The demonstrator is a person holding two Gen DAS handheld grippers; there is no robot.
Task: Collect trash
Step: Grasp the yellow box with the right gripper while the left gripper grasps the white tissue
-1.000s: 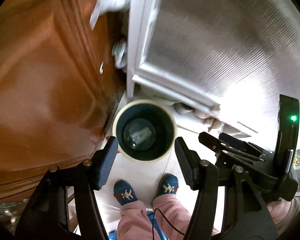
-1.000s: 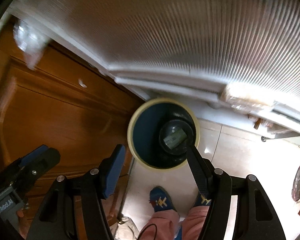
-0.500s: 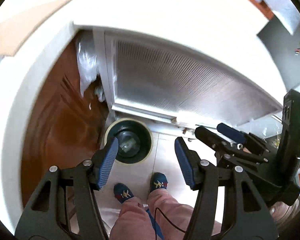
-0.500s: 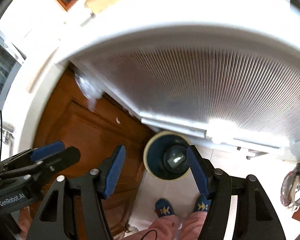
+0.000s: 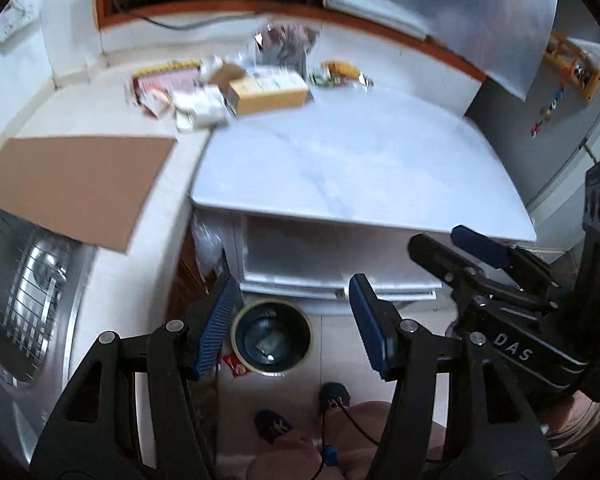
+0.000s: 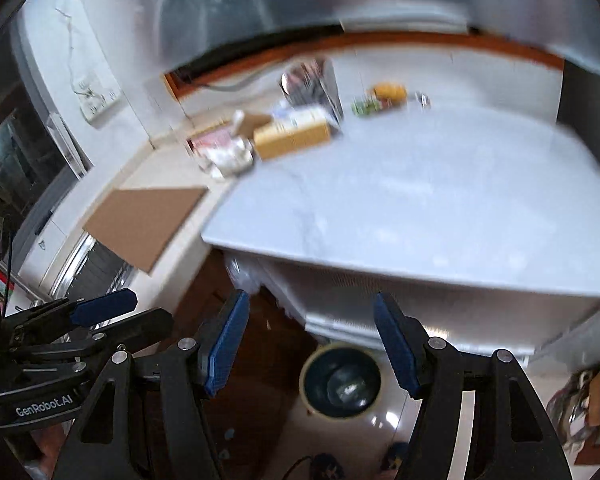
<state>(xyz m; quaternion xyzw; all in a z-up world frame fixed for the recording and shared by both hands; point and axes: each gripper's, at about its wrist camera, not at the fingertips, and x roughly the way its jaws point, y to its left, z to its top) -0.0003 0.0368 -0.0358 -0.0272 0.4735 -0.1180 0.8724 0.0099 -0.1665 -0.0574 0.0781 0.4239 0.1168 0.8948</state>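
A round dark bin with a cream rim (image 5: 272, 338) stands on the floor below the counter, with a small pale piece of trash inside; it also shows in the right wrist view (image 6: 342, 382). Loose trash lies at the back of the white counter: a yellow-brown box (image 5: 268, 90), white crumpled packets (image 5: 198, 106), a red-pink packet (image 5: 166, 80) and a green-yellow wrapper (image 5: 340, 74). The box shows in the right wrist view too (image 6: 292, 136). My left gripper (image 5: 292, 326) is open and empty, high above the bin. My right gripper (image 6: 310, 350) is open and empty beside it.
A white marble counter top (image 5: 352, 168) juts out over the bin. A brown cardboard sheet (image 5: 76, 184) lies on the left counter beside a steel sink (image 5: 24, 288). A red wrapper (image 5: 236, 366) lies on the floor by the bin. My feet (image 5: 300, 412) stand below.
Both grippers have risen and tilted up from just over the bin to counter height. The counter top and its trash have come into view. Both stayed open and empty.
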